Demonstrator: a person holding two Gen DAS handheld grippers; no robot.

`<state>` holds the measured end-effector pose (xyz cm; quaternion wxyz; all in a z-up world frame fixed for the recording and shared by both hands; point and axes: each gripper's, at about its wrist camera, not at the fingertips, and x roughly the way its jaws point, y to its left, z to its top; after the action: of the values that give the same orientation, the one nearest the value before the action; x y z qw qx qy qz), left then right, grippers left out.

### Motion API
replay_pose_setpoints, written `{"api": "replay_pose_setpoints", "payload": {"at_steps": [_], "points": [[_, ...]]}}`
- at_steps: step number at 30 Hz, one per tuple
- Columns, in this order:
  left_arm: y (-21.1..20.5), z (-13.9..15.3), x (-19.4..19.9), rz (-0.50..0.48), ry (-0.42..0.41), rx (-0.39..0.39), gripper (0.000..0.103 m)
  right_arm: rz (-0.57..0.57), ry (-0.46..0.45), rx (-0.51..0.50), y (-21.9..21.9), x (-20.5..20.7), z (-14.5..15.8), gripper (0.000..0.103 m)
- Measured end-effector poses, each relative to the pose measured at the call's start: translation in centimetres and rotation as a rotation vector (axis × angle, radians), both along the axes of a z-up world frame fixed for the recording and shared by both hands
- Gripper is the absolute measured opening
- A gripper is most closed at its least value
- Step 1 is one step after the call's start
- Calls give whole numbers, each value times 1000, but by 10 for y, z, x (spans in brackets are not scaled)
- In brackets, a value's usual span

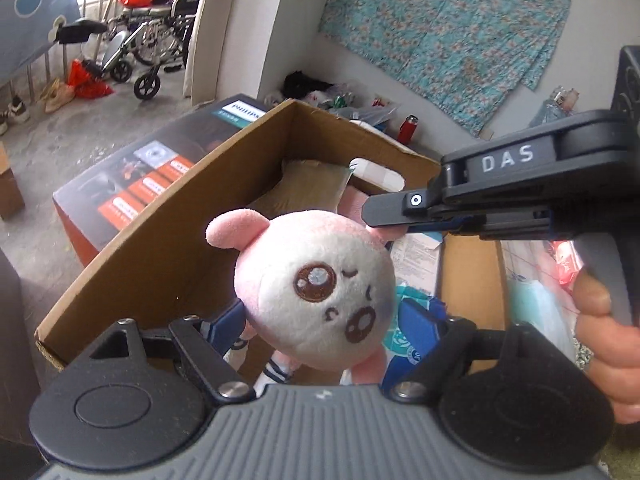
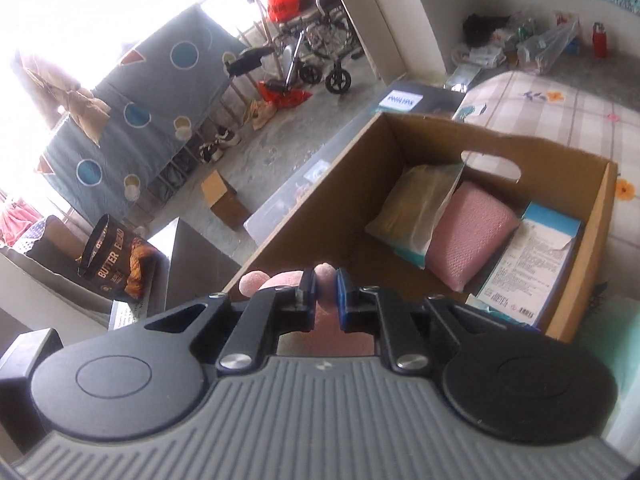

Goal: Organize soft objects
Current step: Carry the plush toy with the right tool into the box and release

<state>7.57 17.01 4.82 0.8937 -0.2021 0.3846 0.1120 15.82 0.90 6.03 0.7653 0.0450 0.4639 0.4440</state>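
Note:
A pink and white plush doll [image 1: 320, 292] with embroidered eyes hangs over the open cardboard box [image 1: 168, 248]. My right gripper [image 1: 384, 232] comes in from the right in the left wrist view and is shut on the doll's pink ear. In the right wrist view the ear [image 2: 326, 280] is pinched between the blue pads of my right gripper [image 2: 325, 294]. My left gripper [image 1: 324, 332] is open, its fingers [image 1: 224, 320] on either side of the doll's head without pressing it. The doll's body below is mostly hidden.
The cardboard box [image 2: 588, 248] holds a tan pack [image 2: 416, 204], a pink cushion [image 2: 472, 232] and a blue-white packet [image 2: 536, 256]. A dark Philips carton [image 1: 132, 176] lies beside the box. A patterned mattress [image 2: 560, 112] is behind it; a wheelchair [image 2: 312, 52] stands far off.

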Motion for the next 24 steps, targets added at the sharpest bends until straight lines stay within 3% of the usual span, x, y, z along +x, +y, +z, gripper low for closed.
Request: {"api": "replay_pose_setpoints", "payload": {"at_steps": [5,9,17,24], "points": [[14,-10,-6,-5,36,-27,86,9,124,-166,39,30,-65,9],[20,-12,-6,-14,33,-44,85,-28,99,-236,45,46,-90,9],[22,-13,3,-27,1,-22,85,-42,104,-276,39,58,-94,9],[24,-14,6,-46,-9,-4,86,-51,47,-340,12,67,-87,14]]}}
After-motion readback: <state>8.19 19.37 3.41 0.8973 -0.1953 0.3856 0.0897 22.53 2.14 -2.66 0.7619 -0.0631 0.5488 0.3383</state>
